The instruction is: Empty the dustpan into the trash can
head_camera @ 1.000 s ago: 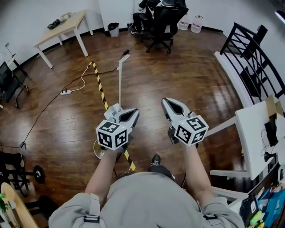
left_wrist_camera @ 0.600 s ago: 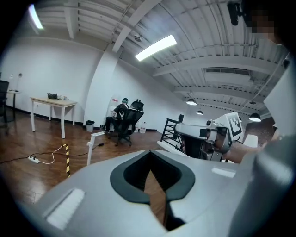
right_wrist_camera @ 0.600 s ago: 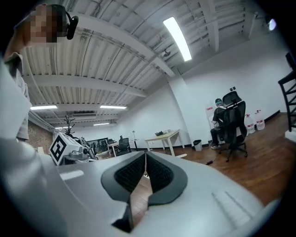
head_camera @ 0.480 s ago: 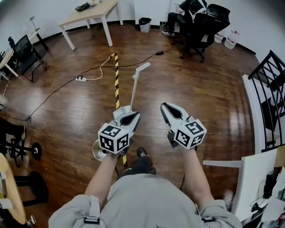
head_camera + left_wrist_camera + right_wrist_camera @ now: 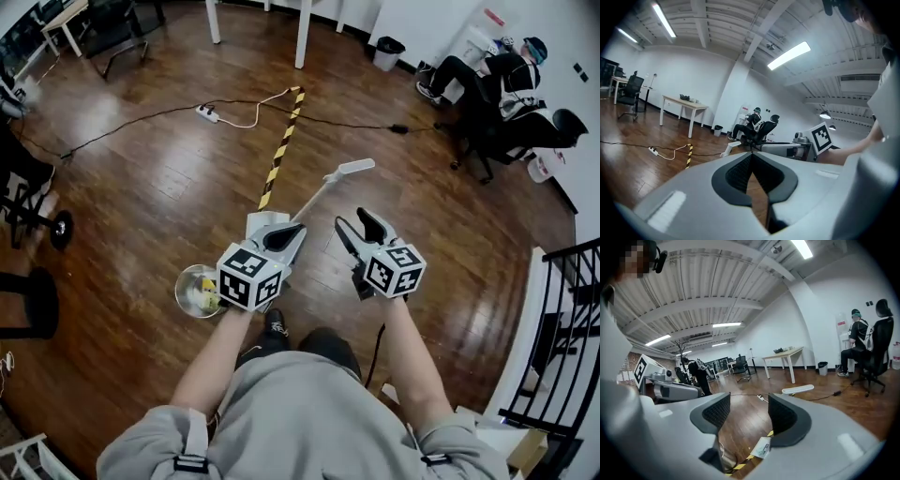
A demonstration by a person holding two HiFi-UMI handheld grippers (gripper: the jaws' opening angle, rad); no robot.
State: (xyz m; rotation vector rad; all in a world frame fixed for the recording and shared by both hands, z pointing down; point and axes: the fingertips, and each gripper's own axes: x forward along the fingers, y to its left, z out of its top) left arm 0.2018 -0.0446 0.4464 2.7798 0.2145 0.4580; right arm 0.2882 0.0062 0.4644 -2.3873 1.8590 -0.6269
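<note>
A white long-handled dustpan stands on the wood floor, its handle leaning up and to the right. Beside it sits a small round metal trash can holding yellow scraps. My left gripper hovers over the pan, shut and empty; its jaws meet in the left gripper view. My right gripper is right of the handle, its jaws just opened, nothing between them. The right gripper view shows the handle top, the pan and the can below.
Yellow-black floor tape runs away from the dustpan. A power strip with cables lies further off. A person sits in an office chair near a black bin. A black railing stands to the right.
Both grippers have swung with the person's turn, so the room has shifted in view. The right gripper's jaws went from shut to open. The can and pan now sit just under the left gripper.
</note>
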